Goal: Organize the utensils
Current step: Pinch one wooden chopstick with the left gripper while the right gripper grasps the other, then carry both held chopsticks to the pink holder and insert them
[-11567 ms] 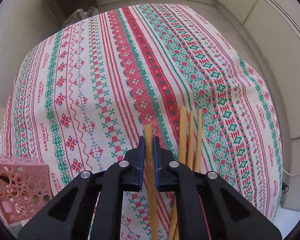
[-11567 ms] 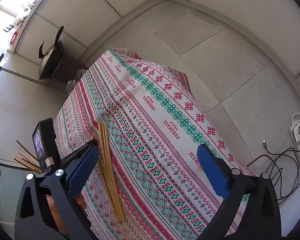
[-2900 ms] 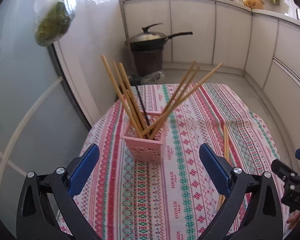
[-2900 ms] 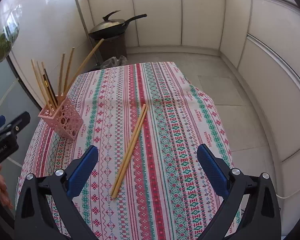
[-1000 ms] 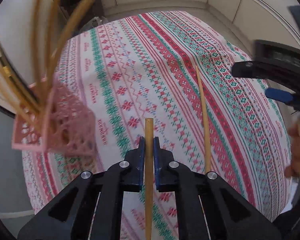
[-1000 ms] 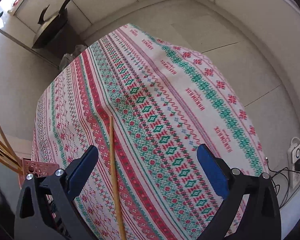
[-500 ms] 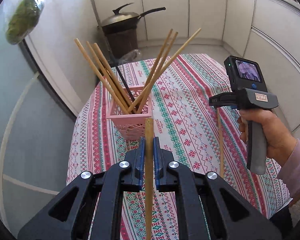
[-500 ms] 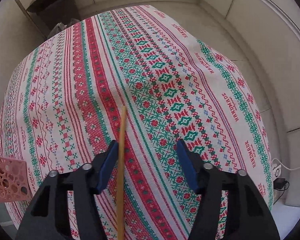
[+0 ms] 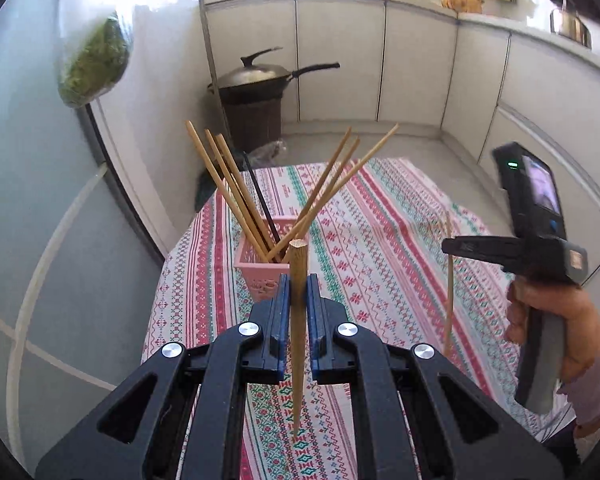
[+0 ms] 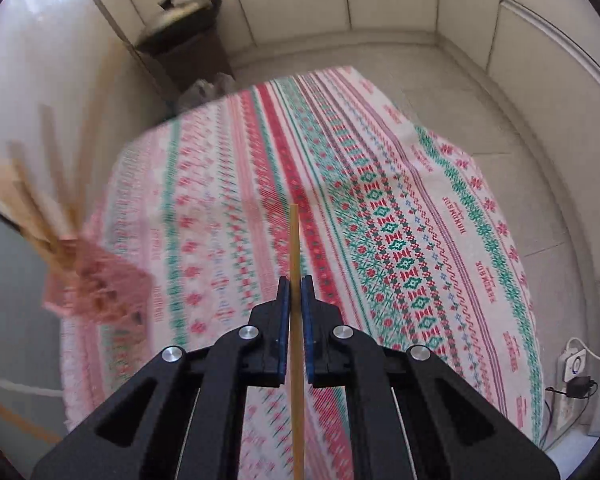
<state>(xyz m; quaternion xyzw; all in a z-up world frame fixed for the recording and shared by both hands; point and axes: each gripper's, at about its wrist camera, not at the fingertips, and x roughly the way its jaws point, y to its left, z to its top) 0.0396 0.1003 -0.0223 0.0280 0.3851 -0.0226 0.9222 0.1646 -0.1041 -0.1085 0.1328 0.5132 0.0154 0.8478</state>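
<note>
Chopsticks are what's getting sorted here, and each gripper is carrying 1 right now.

Left wrist view: the left gripper is pinching a bamboo chopstick between its blue pads, blunt end sticking up past the fingertips and the thin end hanging below. It's pointing at the pink basket sitting on the patterned tablecloth, which is already holding 6 tan sticks and 1 black one, all fanned out. Off to the right, the right gripper is holding a second chopstick clear above the cloth, with the person's hand wrapped around the handle.

Right wrist view: the pads are squeezing that thin chopstick, which is running straight up the middle between them. The basket is showing blurry at the left, well apart from the tips.

Handling-wise, I'm guessing these are super light and stiff but smooth and round, so they're probably prone to swiveling or sliding in a pinch. Grabbing nearer the thick end, like the left one is doing, seems safest, and dropping the thin end in first should be easy.
</note>
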